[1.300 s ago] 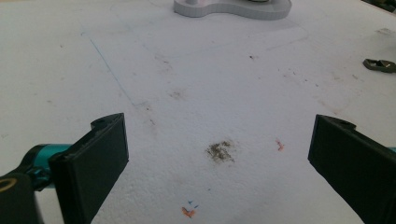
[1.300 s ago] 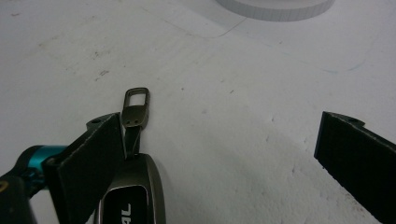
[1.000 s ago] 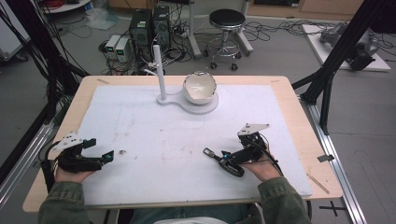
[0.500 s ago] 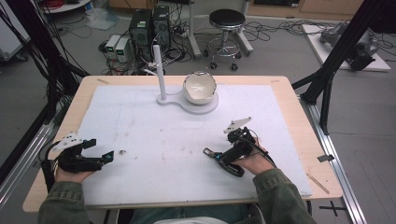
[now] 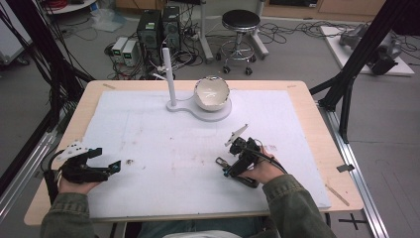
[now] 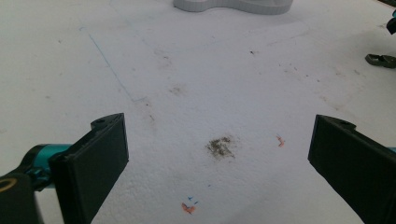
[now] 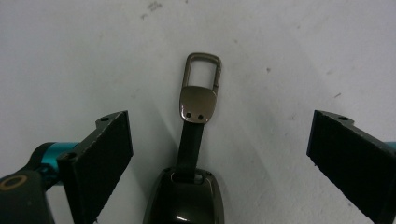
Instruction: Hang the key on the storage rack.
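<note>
White mat, 2 hand-held grippers released, key fob under the right one

White foam mat [image 5: 188, 148] covers most of the wooden table [image 5: 317, 124]. Left hand-held gripper [image 5: 115, 166] sits low at the near left of the mat, jaws spread wide, nothing between them; the left gripper view has bare stained mat and a dark smudge [image 6: 219, 146] between the jaws. Right hand-held gripper [image 5: 221, 166] is near the mat's centre-right, tilted down, jaws wide apart. Dark metal key fob [image 7: 194, 154] with a strap and rectangular clip loop lies flat on the mat between the right jaws, touching neither pad. White stand [image 5: 198, 106] with an upright post [image 5: 168, 74] sits at the far middle of the mat, with a white bowl [image 5: 212, 92] on its base, tipped toward the camera.
</note>
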Available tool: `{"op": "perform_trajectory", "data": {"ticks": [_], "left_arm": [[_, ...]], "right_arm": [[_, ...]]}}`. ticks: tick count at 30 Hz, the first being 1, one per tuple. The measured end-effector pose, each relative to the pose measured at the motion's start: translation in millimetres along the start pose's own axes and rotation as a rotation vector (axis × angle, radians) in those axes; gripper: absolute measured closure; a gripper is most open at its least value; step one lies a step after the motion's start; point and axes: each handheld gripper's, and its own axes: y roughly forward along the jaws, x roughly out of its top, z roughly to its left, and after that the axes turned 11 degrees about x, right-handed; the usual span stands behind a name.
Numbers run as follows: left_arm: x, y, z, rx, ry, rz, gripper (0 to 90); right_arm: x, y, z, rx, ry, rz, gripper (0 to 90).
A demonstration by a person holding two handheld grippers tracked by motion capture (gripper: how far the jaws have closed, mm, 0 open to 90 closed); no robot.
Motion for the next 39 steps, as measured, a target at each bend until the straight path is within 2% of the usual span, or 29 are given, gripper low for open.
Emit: {"op": "perform_trajectory", "data": {"ticks": [2, 3, 4, 9, 13, 18, 19, 20, 22, 23, 24, 25, 30, 39], "left_arm": [[-0.1, 0.3, -0.4, 0.000, -0.001, 0.001, 5.5], [0.0, 0.2, -0.4, -0.001, 0.001, 0.001, 5.5], [0.2, -0.3, -0.6, 0.000, -0.004, 0.000, 5.5], [0.5, -0.6, -0.7, -0.002, -0.008, -0.004, 5.5], [0.8, -0.2, -0.7, -0.007, -0.006, 0.002, 5.5], [1.3, -0.8, -0.9, -0.013, -0.014, -0.006, 5.5], [1.2, -0.6, -0.8, -0.012, -0.010, -0.003, 5.5], [1.1, -0.4, -1.0, -0.010, -0.009, -0.002, 5.5], [1.1, -0.3, -1.2, -0.012, -0.011, -0.004, 5.5], [1.2, -0.4, -0.8, -0.012, -0.009, -0.004, 5.5], [1.2, -0.4, -0.7, -0.011, -0.012, -0.005, 5.5], [1.2, -0.5, -0.6, -0.011, -0.012, -0.004, 5.5], [1.2, -0.6, -0.6, -0.011, -0.010, -0.004, 5.5], [1.1, -0.3, -0.6, -0.012, -0.011, -0.005, 5.5]], "right_arm": [[1.1, 1.0, 1.4, -0.003, 0.005, 0.014, 6.4], [2.1, 1.4, 2.0, -0.001, 0.007, 0.024, 9.3], [3.5, 1.3, 2.2, 0.016, 0.009, 0.039, 17.6], [3.8, 3.3, 2.0, 0.052, 0.033, 0.071, 26.2], [4.5, 6.1, 0.8, 0.038, 0.038, 0.092, 33.9], [7.3, 9.0, 1.2, 0.017, 0.084, 0.122, 40.8], [8.3, 8.5, 1.2, 0.010, 0.102, 0.126, 44.5], [9.8, 7.2, -0.6, 0.002, 0.121, 0.132, 52.9], [10.0, 6.8, -0.8, 0.003, 0.126, 0.137, 56.3], [11.8, 6.3, 0.8, 0.013, 0.130, 0.152, 72.5], [11.8, 6.3, 0.8, 0.013, 0.130, 0.152, 72.5], [13.5, 6.6, 3.2, 0.011, 0.137, 0.169, 80.2], [13.9, 6.6, 5.0, 0.012, 0.140, 0.169, 81.2], [11.9, 1.6, 4.5, 0.043, 0.125, 0.149, 81.6]]}}
